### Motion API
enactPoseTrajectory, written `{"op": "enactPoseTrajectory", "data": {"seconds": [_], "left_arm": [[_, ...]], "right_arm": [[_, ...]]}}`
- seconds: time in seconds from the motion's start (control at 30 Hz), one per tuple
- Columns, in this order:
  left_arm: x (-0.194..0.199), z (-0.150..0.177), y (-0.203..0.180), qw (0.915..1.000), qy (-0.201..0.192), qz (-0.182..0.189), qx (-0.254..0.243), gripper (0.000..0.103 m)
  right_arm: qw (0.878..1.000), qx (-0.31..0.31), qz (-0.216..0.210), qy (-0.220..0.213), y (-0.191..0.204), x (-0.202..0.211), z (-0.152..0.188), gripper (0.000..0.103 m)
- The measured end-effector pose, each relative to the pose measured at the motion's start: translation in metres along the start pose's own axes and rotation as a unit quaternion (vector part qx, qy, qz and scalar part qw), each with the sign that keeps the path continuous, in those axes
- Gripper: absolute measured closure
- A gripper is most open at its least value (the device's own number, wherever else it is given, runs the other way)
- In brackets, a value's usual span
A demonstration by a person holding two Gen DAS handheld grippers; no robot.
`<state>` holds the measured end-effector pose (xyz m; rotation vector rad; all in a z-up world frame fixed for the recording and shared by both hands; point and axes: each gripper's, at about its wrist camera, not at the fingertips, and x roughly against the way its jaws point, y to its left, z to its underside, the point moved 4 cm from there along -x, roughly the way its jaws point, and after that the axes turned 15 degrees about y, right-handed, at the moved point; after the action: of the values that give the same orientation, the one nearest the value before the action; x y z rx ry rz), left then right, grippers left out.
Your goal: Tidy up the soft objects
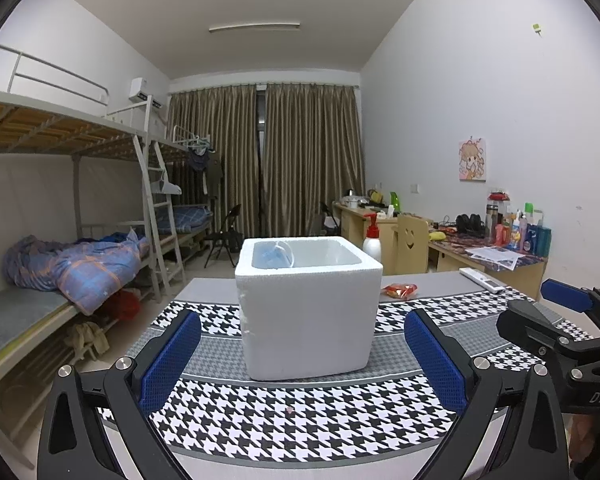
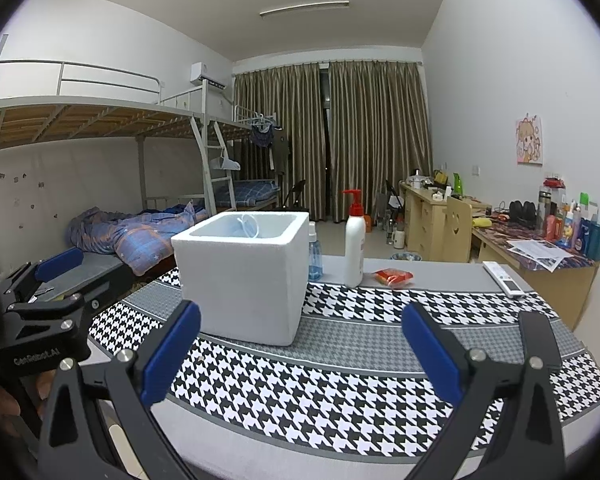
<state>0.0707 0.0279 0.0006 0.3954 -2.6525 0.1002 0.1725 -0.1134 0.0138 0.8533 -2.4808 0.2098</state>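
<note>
Foam box (image 2: 244, 276) on table (image 2: 340, 360); pump bottle (image 2: 355, 240), packet (image 2: 394, 277) behind-right.

White foam box (image 1: 308, 312) upright, open-topped, mid-table; blue soft item w/ clear loop (image 1: 274, 256) inside, far-left corner.

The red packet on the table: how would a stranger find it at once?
Start at the white foam box on the houndstooth cloth. Right of it stands a white pump bottle; the small red packet lies flat beside that, the only red thing there.
</note>
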Motion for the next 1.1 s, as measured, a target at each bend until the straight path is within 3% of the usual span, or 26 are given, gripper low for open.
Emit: {"op": "enactPoseTrajectory", "data": {"seconds": [1.1], "left_arm": [[0.0,0.021,-0.001,1.0,0.002,-0.006,-0.004,0.001]], "right_arm": [[1.0,-0.018,0.011,0.004,-0.008,0.001,0.019,0.001]]}}
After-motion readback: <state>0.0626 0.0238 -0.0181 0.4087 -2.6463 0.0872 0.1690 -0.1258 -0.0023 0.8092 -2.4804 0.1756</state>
